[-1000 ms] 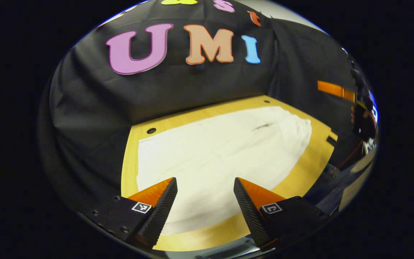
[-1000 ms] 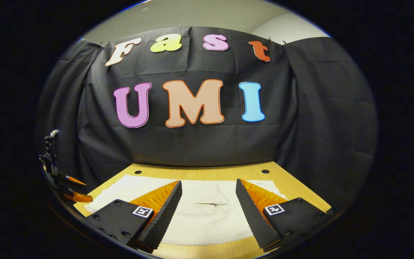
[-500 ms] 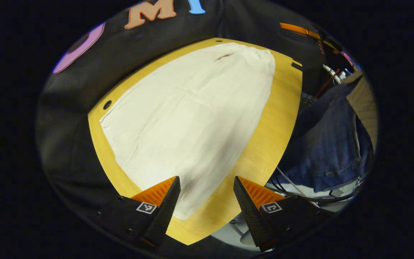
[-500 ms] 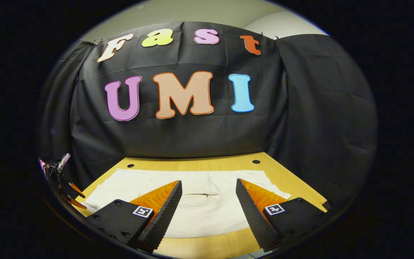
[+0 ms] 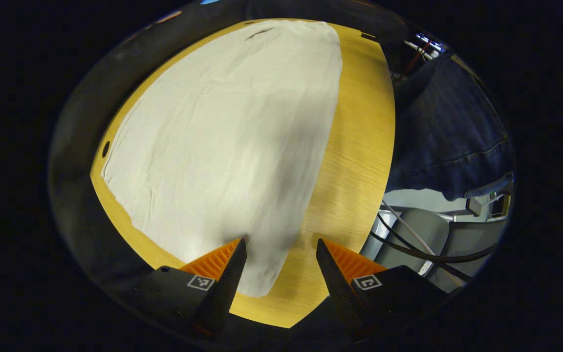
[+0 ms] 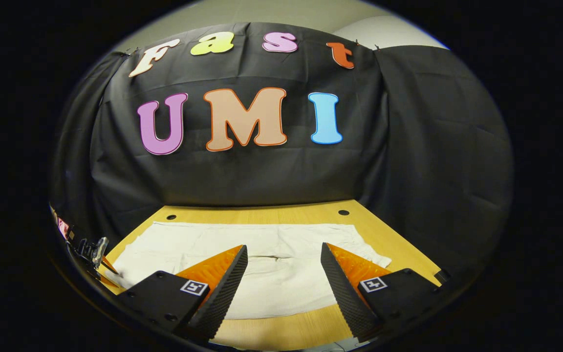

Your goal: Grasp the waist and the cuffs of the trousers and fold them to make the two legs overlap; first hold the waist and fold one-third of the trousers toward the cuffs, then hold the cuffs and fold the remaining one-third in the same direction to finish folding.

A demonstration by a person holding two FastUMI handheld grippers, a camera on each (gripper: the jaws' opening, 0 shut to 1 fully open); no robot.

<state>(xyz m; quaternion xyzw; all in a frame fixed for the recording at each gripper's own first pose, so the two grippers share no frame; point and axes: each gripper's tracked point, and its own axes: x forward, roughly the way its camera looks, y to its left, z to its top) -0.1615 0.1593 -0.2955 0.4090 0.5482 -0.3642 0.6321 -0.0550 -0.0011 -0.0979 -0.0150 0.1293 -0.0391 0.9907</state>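
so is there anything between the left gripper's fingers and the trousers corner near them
No. In the left gripper view, the left gripper is open above the near corner of the trousers, with bare table beside it.

Left gripper view looks down along the trousers point(image 5: 223, 137); right faces the wall.

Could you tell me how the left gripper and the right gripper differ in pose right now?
The left gripper tilts steeply down over a corner of the trousers, near the table edge; the right gripper points level across the trousers toward the booth wall. Both are open and hold nothing.
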